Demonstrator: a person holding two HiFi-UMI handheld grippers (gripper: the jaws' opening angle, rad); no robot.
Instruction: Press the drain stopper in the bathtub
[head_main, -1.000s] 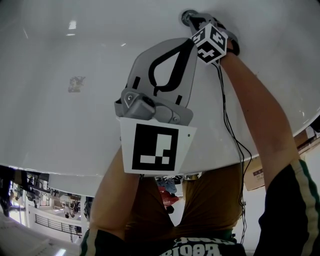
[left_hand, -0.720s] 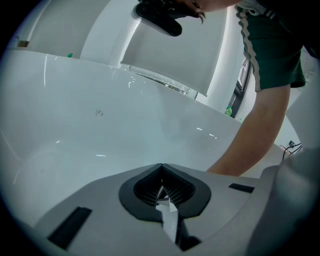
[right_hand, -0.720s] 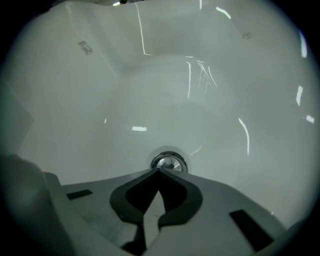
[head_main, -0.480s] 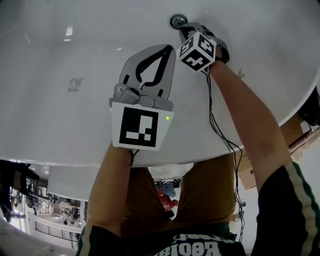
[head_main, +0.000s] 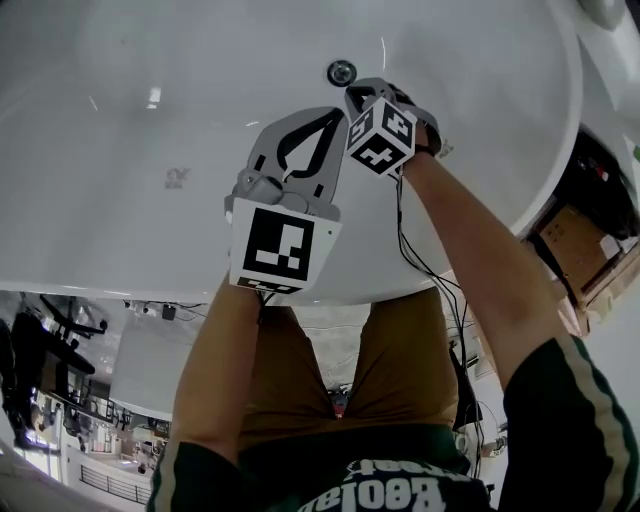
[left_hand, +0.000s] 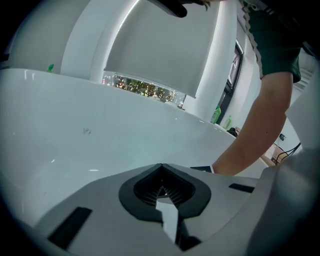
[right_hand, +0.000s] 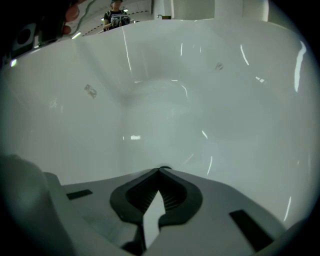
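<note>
A second ago the right tongs (head_main: 356, 95) sat right on the drain stopper (head_main: 341, 72). Now they have drawn back towards us, and the stopper shows in full as a small dark ring at the upper middle of the head view, on the white floor of the bathtub (head_main: 150, 200). The tips lie just beside it, below and to its right, not touching. We judge from this that the press has been made and the arm is coming away.

Both pairs of tongs are closed with nothing in them. In the right gripper view the right tongs (right_hand: 160, 170) meet at their tips over bare tub. In the left gripper view the left tongs (left_hand: 161, 165) do the same, with the person's forearm (left_hand: 260, 130) reaching past at the right. In the head view the left tongs (head_main: 334, 114) hang at the middle of the frame, to the left of the marker cube and clear of the stopper.

We cannot tell whether the stopper now sits down or popped up; it is too small. In the right gripper view the tongs' own body covers the spot where it should lie. In the head view the cube hides part of the right tongs.
</note>
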